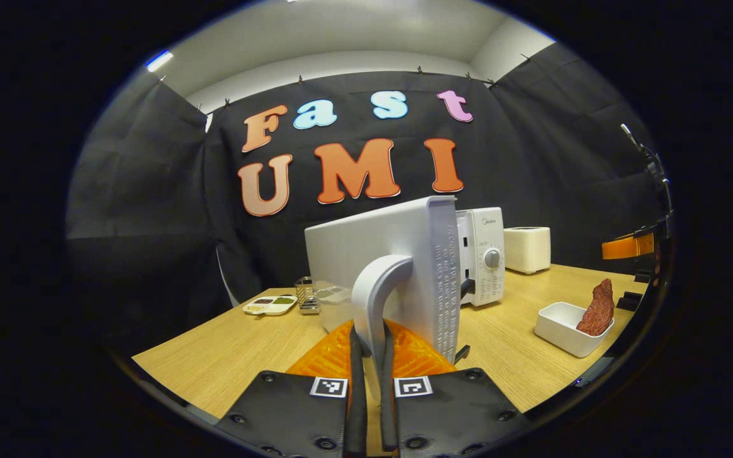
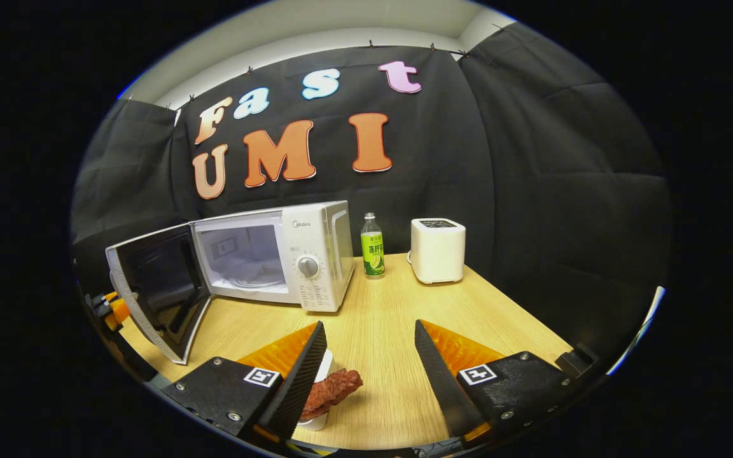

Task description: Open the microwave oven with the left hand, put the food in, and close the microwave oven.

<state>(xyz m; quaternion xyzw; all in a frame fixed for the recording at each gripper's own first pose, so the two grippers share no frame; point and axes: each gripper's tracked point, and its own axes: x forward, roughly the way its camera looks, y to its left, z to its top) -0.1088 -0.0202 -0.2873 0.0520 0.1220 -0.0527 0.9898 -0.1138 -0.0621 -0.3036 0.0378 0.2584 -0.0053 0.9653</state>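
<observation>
Right gripper: hanging low over the wooden table, its jaws standing wide apart with nothing between them
Microwave: sitting at the back left of the table, its cavity showing pale and lit
Microwave door: swinging far out to the left, dark inner face turned toward the room
Left gripper: peeking in at the door's outer edge
Meat: lying in a white dish, partly hiding behind the right gripper's left finger
Green bottle: standing upright just right of the microwave
White toaster: sitting near the bottle, toward the back right
</observation>
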